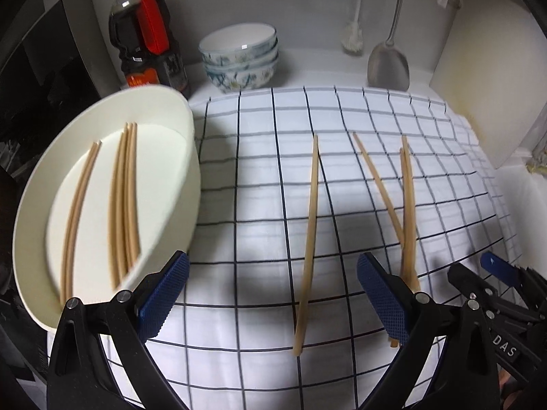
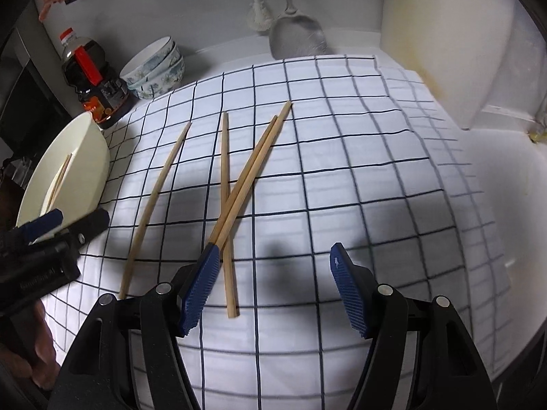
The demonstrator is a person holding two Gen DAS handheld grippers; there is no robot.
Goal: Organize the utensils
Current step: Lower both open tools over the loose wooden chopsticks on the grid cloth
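Note:
Four wooden chopsticks lie loose on a white checked cloth (image 1: 256,177). One single chopstick (image 1: 309,239) lies on the cloth in the wide gap of my left gripper (image 1: 273,295), which is open and holds nothing. A crossed group (image 1: 407,205) lies further right, partly behind the right blue pad. In the right wrist view the crossed pair (image 2: 249,174) and a straight chopstick (image 2: 225,212) lie ahead of my right gripper (image 2: 275,292), open and empty; the single chopstick (image 2: 154,205) is to the left. A cream oval tray (image 1: 171,109) at the left holds several chopsticks (image 1: 124,198).
At the back stand a dark sauce bottle (image 1: 147,34), stacked patterned bowls (image 1: 239,58), a hanging brush (image 1: 352,37) and a metal spatula (image 1: 389,65). A white board (image 1: 478,85) leans at the right. A hand (image 2: 41,352) shows at lower left in the right wrist view.

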